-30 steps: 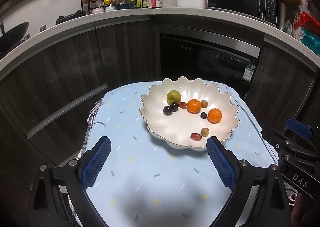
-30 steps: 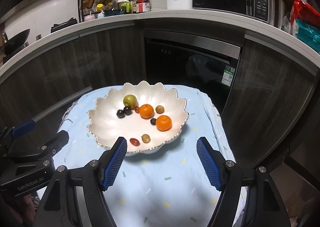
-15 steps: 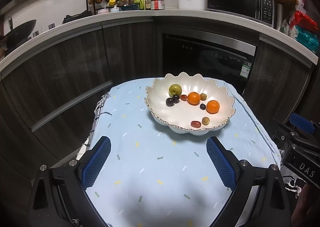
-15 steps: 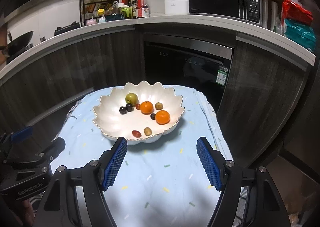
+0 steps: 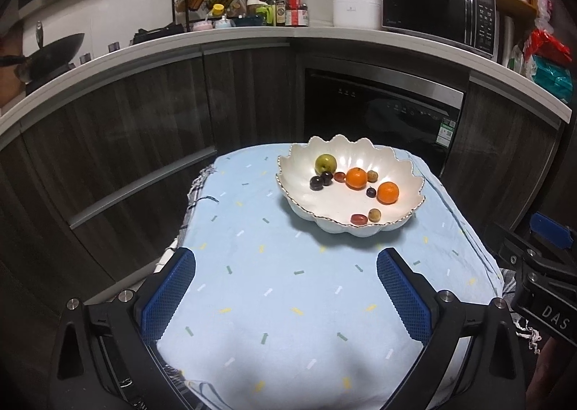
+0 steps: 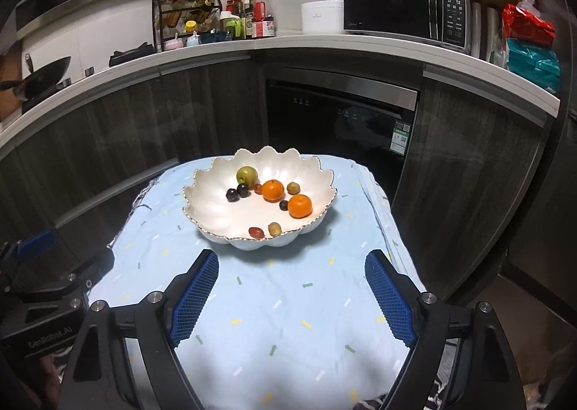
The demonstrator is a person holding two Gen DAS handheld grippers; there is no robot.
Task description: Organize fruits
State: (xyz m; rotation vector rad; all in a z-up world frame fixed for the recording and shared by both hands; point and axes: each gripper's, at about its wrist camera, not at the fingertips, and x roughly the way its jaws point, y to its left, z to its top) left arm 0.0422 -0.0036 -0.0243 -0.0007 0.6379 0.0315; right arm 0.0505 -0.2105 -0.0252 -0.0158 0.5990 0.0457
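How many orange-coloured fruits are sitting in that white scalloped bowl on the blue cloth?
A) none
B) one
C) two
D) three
C: two orange fruits lie in the white bowl, one near the middle and one nearer the right rim; the other fruits are green, dark, red or brownish.

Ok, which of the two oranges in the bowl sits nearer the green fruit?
The left orange, mid-bowl beside the small red fruit; the other orange lies farther right, away from the green fruit.
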